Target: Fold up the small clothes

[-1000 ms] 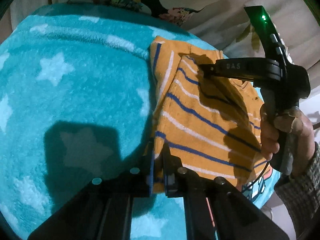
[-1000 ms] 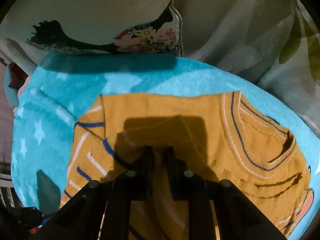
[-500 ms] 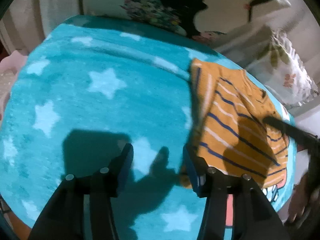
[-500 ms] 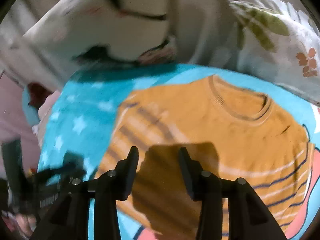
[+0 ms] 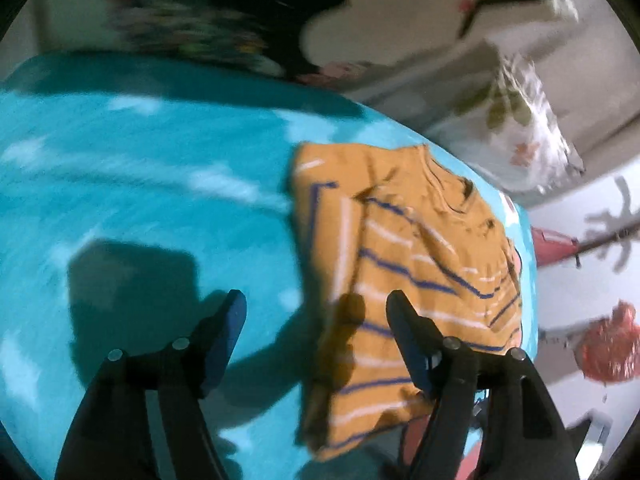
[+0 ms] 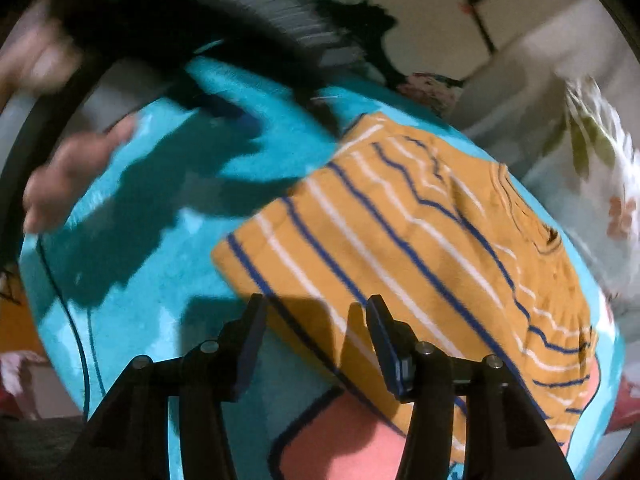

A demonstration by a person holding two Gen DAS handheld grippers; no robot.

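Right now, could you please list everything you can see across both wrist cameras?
Sweater: one, orange with blue and white stripes, folded, lying flat on the blanket's right part.
Blanket: one, turquoise with pale stars and a pink patch at the near edge, spread under the sweater.
Pillows: at least two, white with flower and leaf prints, behind the blanket; blurred.
Red things: two, beyond the blanket's right edge in the left wrist view; too blurred to name.
Left gripper: one, black with blue pads, open, nothing between its fingers; its jaws have just been opening.
Right gripper: one, black, open above the sweater's near corner; its jaws have just been opening.
Hand: one, at the left edge of the right wrist view, blurred.
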